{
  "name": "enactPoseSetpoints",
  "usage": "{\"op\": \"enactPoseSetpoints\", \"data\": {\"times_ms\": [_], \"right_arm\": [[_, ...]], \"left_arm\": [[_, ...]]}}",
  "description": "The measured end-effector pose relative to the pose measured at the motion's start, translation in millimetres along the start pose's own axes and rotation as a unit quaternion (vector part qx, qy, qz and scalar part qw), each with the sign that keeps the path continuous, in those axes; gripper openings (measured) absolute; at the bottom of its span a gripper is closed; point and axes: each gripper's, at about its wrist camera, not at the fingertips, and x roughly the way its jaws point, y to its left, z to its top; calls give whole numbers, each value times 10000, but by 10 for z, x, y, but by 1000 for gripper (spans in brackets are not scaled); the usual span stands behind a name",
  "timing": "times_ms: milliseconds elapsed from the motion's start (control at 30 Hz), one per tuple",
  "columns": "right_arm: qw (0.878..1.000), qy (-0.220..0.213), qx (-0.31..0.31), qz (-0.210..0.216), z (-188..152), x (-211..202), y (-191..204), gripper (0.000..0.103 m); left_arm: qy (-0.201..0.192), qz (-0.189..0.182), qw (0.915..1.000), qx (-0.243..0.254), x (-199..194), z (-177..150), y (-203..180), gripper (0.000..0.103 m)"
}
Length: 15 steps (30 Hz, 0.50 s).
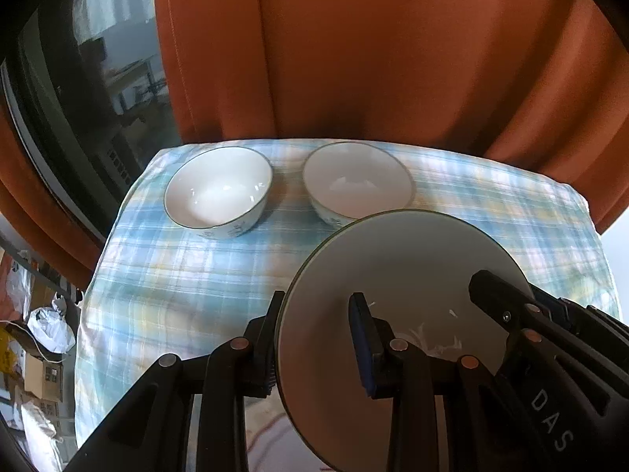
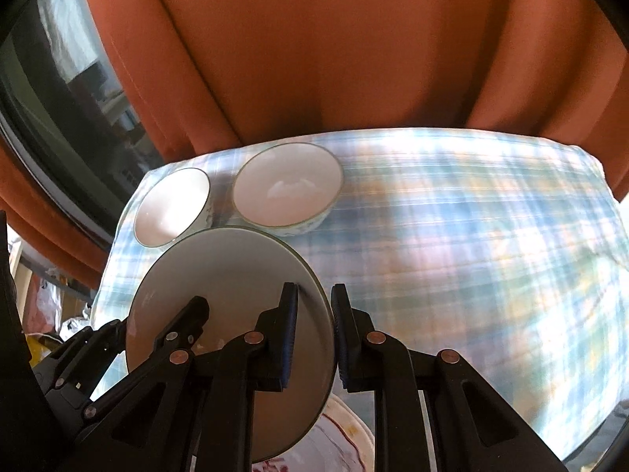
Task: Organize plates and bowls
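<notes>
Held item: you have a grey-white plate [image 1: 393, 295] lifted clear of the tabletop [image 1: 177, 275], carried between both tools at once.
Left tool [image 1: 314, 338]: clenched on the plate's left rim, one finger outside the edge, the other on the upper face.
Right tool [image 2: 314, 334]: clenched on the opposite rim of the same plate, pads pressing both sides of the edge.
Plate attitude: tilted, its face turned toward the cameras; not resting on anything that I can see.
Bowls: two white bowls with dark rims stand upright at the far edge of the checked cloth, the left bowl [image 1: 218, 190] and the right bowl [image 1: 357, 183] side by side, near each other but not nested.
Below the plate: a patterned plate [image 2: 338, 440] with red markings shows under the lifted one in the right wrist view; how many lie there is hidden.
Done so far: judging by the layout, the bowls sit grouped at the back, and one plate is in transit.
Left to do: you likely need to set this plate down on a stack or a clear spot, and perhaps nest the bowls.
Risk: a two-sided rim grip can slip if either tool eases unevenly.
</notes>
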Motion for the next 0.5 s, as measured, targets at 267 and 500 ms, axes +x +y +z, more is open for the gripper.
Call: {"op": "enactPoseSetpoints", "data": {"times_ms": [267, 500], "right_arm": [[9998, -176, 7, 65, -198, -319, -269, 21], [9997, -194, -46, 155, -418, -540, -650, 21]], "left_arm": [[-167, 71, 9998, 17, -243, -194, -315, 31], [-149, 146, 9998, 61, -353, -406, -700, 31]]}}
